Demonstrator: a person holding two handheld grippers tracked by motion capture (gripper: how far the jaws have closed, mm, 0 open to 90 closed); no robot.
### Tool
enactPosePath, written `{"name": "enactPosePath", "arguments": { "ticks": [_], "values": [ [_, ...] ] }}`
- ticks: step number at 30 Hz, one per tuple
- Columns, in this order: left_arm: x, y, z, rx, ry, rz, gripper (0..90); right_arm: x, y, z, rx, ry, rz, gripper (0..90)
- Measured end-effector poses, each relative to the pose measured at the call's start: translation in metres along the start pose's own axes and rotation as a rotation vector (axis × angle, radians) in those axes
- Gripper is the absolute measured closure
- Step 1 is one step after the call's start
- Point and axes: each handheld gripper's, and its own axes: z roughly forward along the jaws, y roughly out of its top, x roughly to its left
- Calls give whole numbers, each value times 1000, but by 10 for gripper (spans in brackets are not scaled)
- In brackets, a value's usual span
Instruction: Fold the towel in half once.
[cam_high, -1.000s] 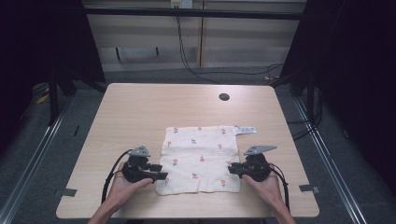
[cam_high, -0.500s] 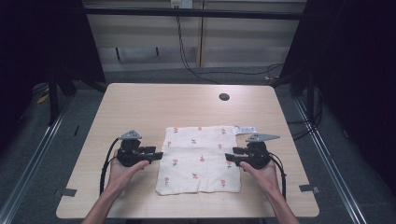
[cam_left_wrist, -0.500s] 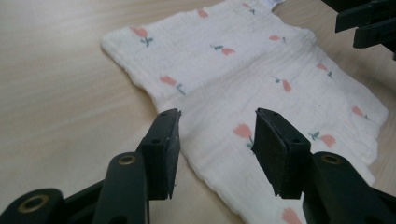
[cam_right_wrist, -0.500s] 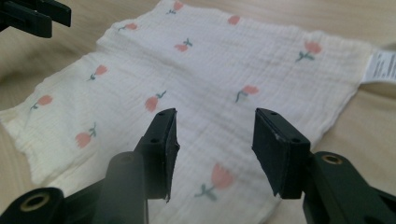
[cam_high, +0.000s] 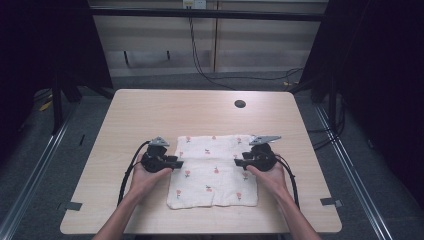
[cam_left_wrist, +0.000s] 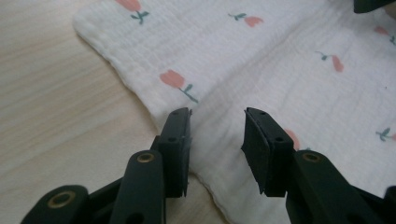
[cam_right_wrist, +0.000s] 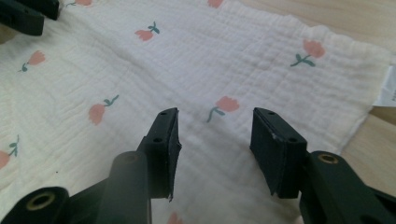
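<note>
From the high view, the white cloth (cam_high: 214, 170) with its small red flower print lay flat on the near half of the pale wooden table (cam_high: 150, 115), roughly in the middle from side to side. I held my left gripper (cam_high: 176, 164) at the cloth's left edge and my right gripper (cam_high: 238, 162) at its right edge, both about halfway along those edges and pointing inward at each other. My forearms came up from the near edge of the table, and a black cable looped back from each gripper. A small dark round hole (cam_high: 240, 104) sat in the tabletop beyond the cloth, well apart from it.

In the left gripper view, my left gripper (cam_left_wrist: 217, 122) hovered over the hem of the cloth (cam_left_wrist: 261, 60), where the fabric met bare wood. Its jaws stood apart with a clear gap between them and had just been closing a little; only flat cloth lay under the gap, and nothing was pinched.

In the right gripper view, my right gripper (cam_right_wrist: 215, 123) hung over the cloth (cam_right_wrist: 187, 60) just inside its edge, with a red flower visible in the gap. Those jaws also stood apart, gripping nothing. A small white label (cam_right_wrist: 386, 86) stuck out from the cloth's edge at the right of that view.
</note>
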Motion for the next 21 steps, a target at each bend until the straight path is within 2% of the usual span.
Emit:
{"name": "enactPosePath", "arguments": {
  "ticks": [1, 2, 3, 4, 6, 7, 8, 9, 13, 15, 18, 20, 21],
  "values": [
    [-1, 0, 0, 5, -6, 6, 677, 4, -1, 5, 36, -7, -15, 576],
    [-1, 0, 0, 5, -6, 6, 699, 4, -1, 5, 36, -7, -15, 576],
    [-4, -2, 1, 7, 13, 36, 743, 8, -2, 8, 37, -27, -47, 634],
    [-4, -2, 1, 7, 13, 36, 765, 8, -2, 8, 37, -27, -47, 634],
    [-6, -2, 2, 7, 20, 37, 793, 8, -3, 8, 33, -16, -35, 718],
    [-6, -3, 2, 10, 27, 48, 842, 9, -4, 7, 30, -18, -27, 808],
    [-6, -3, 2, 10, 27, 48, 857, 9, -4, 7, 30, -18, -27, 808],
    [-7, -4, 1, 4, 25, 48, 877, 9, -5, 6, 37, -13, -31, 863],
    [-8, -5, -1, 23, 21, 64, 890, 9, -7, 3, 47, 2, -20, 889],
    [-11, -6, -3, 33, 20, 74, 891, 10, -7, 2, 57, 5, -31, 893],
    [-14, -13, -7, 32, -9, 62, 891, 14, -10, -2, 74, 9, -44, 894],
    [-16, -17, -12, 38, -16, 68, 891, 18, -15, -6, 80, 25, -51, 894],
    [-17, -22, -17, 44, -22, 58, 888, 20, -20, -12, 88, 44, -47, 894]
  ]
}}
